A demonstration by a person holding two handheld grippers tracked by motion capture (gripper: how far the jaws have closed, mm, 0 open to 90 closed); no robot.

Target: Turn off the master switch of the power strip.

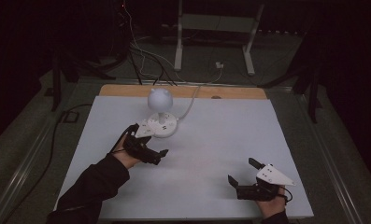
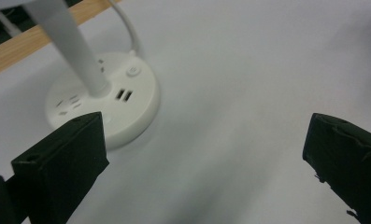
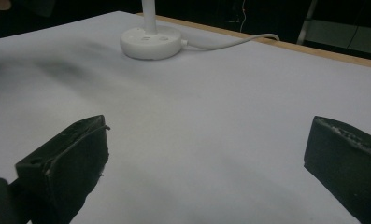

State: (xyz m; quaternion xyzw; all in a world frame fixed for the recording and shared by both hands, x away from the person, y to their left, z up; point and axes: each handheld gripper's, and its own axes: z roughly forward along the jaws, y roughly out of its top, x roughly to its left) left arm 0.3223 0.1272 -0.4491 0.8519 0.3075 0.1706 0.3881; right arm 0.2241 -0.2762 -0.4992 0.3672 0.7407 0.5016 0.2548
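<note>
A white desk lamp with a round head stands on a round base with sockets, at the far middle of the white table. The base has USB ports and a button beside its stem. My left gripper hovers just in front of the base, open and empty, its left jaw close to the base rim. My right gripper is open and empty near the front right edge, far from the lamp base.
The lamp's white cable runs back over the wooden strip to a plug on the floor. Cables and a white stand lie beyond the table. Dark floor surrounds the table.
</note>
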